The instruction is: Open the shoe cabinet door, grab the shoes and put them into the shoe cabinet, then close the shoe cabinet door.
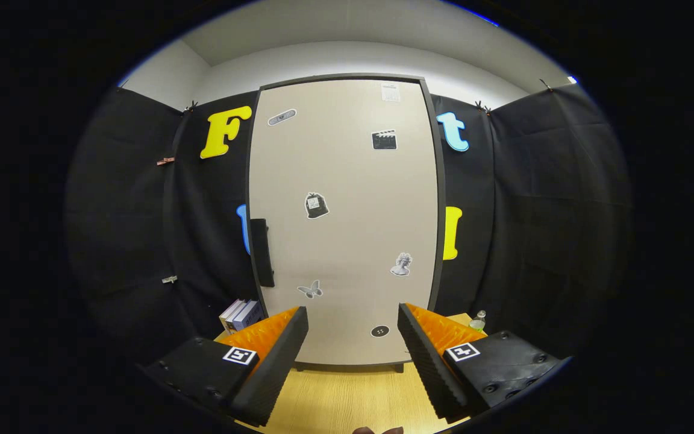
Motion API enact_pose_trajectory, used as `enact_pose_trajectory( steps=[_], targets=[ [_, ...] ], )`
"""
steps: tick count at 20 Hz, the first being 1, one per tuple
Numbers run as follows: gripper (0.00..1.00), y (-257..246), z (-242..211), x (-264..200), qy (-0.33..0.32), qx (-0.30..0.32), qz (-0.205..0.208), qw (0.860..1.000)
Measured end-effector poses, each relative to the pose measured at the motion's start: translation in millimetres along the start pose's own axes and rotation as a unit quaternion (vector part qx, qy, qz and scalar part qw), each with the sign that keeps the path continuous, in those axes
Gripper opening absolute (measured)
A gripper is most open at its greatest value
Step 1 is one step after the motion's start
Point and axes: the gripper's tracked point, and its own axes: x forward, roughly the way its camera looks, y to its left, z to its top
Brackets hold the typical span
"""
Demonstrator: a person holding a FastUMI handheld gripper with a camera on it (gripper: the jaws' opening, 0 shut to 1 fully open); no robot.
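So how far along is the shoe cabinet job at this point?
Either nothing has begun or everything is done. The cabinet door is shut, its dark handle untouched. The gripper is open and empty, facing the door. I can't spot any shoes.

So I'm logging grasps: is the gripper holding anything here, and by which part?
Nothing is held. The gripper is open, fingers apart before the closed beige cabinet door, clear of its black handle.

The claw (353, 328) is held level and facing straight ahead, its two fingers (275, 361) spread wide apart with nothing between them. Each finger angles outward from its base, ridged inner pad facing the open gap. The claw hangs in the air, pressing on nothing.
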Motion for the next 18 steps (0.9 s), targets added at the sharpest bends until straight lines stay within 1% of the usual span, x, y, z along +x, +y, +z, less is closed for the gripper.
enact_pose_trajectory(
  steps=[18],
  targets=[
    [0.98,1.3,2.5,1.6,-0.006,0.001,0.010,1.000]
  ],
)
